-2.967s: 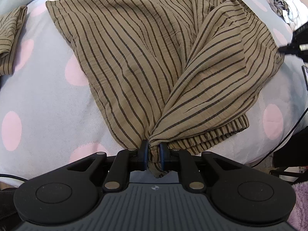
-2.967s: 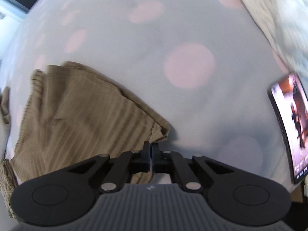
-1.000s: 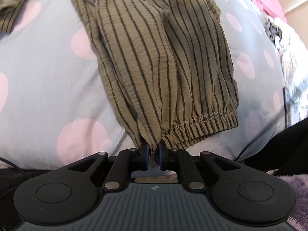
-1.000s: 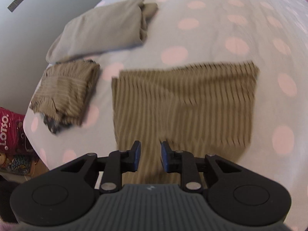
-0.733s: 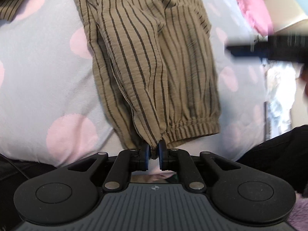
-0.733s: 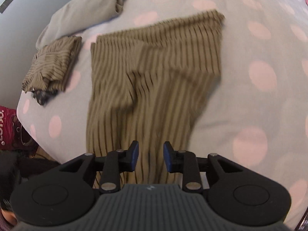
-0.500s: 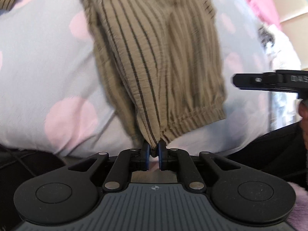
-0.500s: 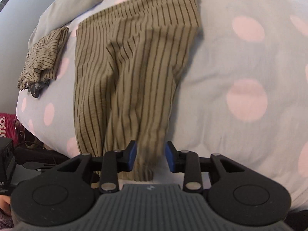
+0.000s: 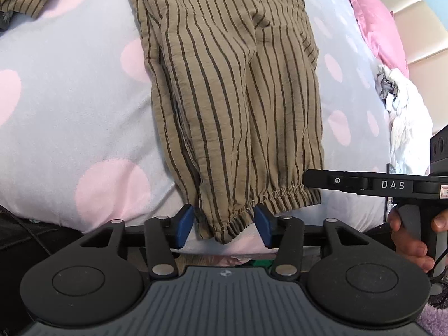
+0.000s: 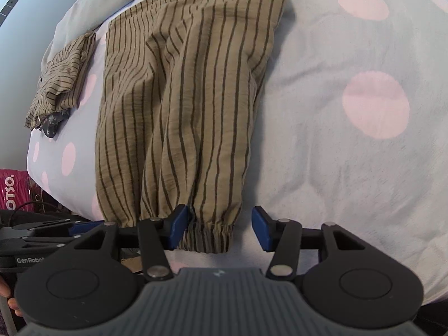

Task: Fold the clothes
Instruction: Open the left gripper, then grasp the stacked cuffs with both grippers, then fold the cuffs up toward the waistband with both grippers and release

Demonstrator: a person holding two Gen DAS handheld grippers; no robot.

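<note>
A brown garment with dark stripes (image 9: 232,89) lies folded lengthwise on the pale bedspread with pink dots (image 9: 70,89). Its gathered elastic hem hangs over the bed's near edge. My left gripper (image 9: 224,222) is open, its blue pads either side of the hem's left corner. My right gripper (image 10: 219,228) is open at the hem's right corner, which lies between its pads in the right wrist view, where the garment (image 10: 182,98) stretches away up the bed. The right gripper's finger also shows in the left wrist view (image 9: 364,183).
A folded striped piece (image 10: 61,78) and a grey cloth (image 10: 92,19) lie at the far left of the bed. A pink pillow (image 9: 378,25) and a white crumpled cloth (image 9: 403,123) are at the right. A pink bag (image 10: 11,190) stands beside the bed.
My left gripper has opened and let go of the hem. My right gripper has come down to the hem's other corner and opened wider. The garment has gone from spread out to folded lengthwise.
</note>
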